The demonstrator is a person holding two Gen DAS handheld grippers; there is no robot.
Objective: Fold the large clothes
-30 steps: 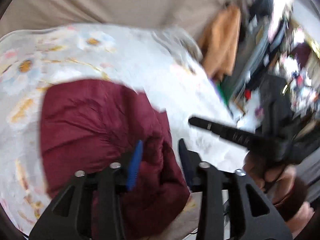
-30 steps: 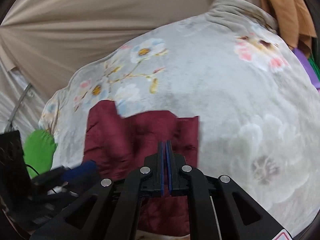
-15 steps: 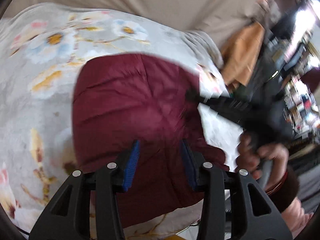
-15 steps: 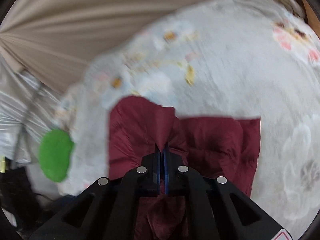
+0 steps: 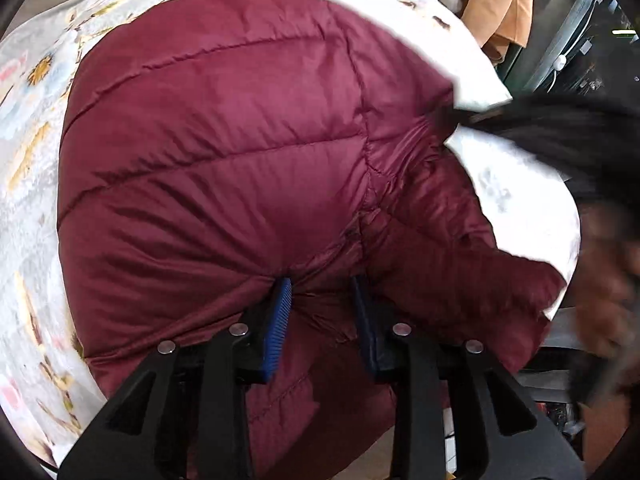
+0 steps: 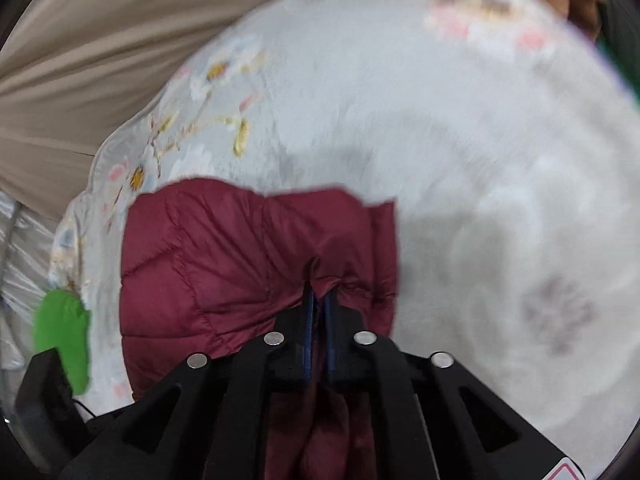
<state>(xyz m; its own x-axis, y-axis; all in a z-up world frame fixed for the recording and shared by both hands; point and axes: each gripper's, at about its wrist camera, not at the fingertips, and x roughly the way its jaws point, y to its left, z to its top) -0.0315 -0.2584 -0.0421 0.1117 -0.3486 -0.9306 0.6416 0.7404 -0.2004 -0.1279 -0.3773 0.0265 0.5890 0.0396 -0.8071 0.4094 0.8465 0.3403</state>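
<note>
A maroon quilted puffer jacket (image 5: 224,184) lies on a floral blanket (image 5: 36,168). In the left wrist view my left gripper (image 5: 322,296) is open, its blue pads pressed against the jacket's near edge with fabric between them. The right gripper, blurred, reaches in from the right at the jacket's edge (image 5: 520,124). In the right wrist view my right gripper (image 6: 318,300) is shut on a fold of the jacket (image 6: 224,264), and fabric hangs down between its fingers.
A beige curtain (image 6: 80,60) hangs behind the blanket (image 6: 460,160). A green object (image 6: 60,340) sits at the blanket's left edge. An orange garment (image 5: 496,4) hangs at the upper right, with cluttered shelves beyond.
My left gripper has moved in close onto the jacket, which now fills its view. My right gripper has taken a fold of the jacket and pulled it across to the right.
</note>
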